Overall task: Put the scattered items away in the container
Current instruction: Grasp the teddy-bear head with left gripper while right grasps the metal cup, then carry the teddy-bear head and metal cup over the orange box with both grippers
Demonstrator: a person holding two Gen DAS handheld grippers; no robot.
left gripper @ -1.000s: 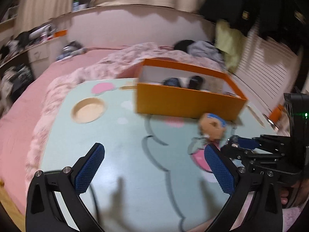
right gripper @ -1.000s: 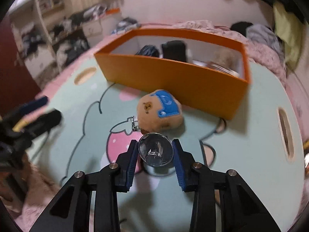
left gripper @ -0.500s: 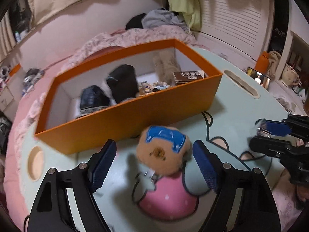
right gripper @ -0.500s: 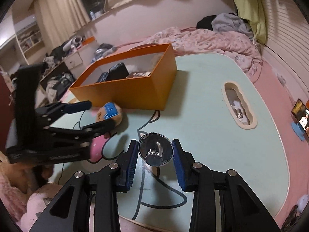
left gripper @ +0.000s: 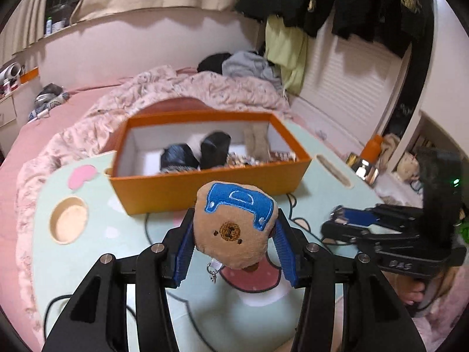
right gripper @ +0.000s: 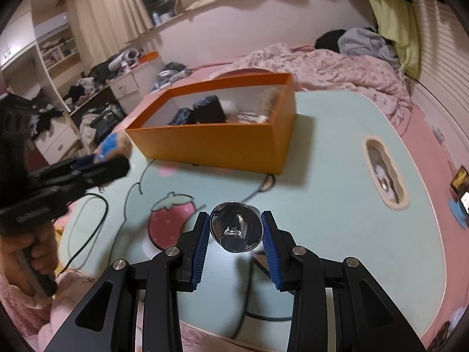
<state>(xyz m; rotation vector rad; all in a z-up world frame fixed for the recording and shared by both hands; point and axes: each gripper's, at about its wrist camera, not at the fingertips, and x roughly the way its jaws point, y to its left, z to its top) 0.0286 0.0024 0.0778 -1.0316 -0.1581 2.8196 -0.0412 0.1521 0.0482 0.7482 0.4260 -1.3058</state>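
The left gripper [left gripper: 233, 248] is clamped on a soft toy [left gripper: 236, 223], its ribbed blue pads [left gripper: 184, 253] pressing into the toy's sides. The toy is a rounded tan plush with a fuzzy nap, a stitched brown nose and a blue embroidered patch across its top; a small metal clasp hangs from its lower edge. It is held above the table [left gripper: 96, 249], at 6 o'clock from the box [left gripper: 205, 189].

The box is a long rectangular cardboard one, orange outside and white within, with straight walls and an open top. Inside lie two dark bundles, a pale furry thing toward 2 o'clock and some small printed packets, all too blurred to name.

The right gripper [right gripper: 236, 231] is closed on a shiny metal cup [right gripper: 236, 230], a smooth chrome cone with a short stub at its base, squeezed between the blue pads over the table, at 6 o'clock from the box's near corner.

The table is smooth and pale mint green, printed with a pink strawberry [right gripper: 170, 220] and dark curving outlines. It has a round wooden recess [left gripper: 69, 220] at 9 o'clock and an oval slot [right gripper: 384, 173] at 3 o'clock. A rumpled pink quilt [left gripper: 187, 88] lies beyond the box at 12 o'clock.
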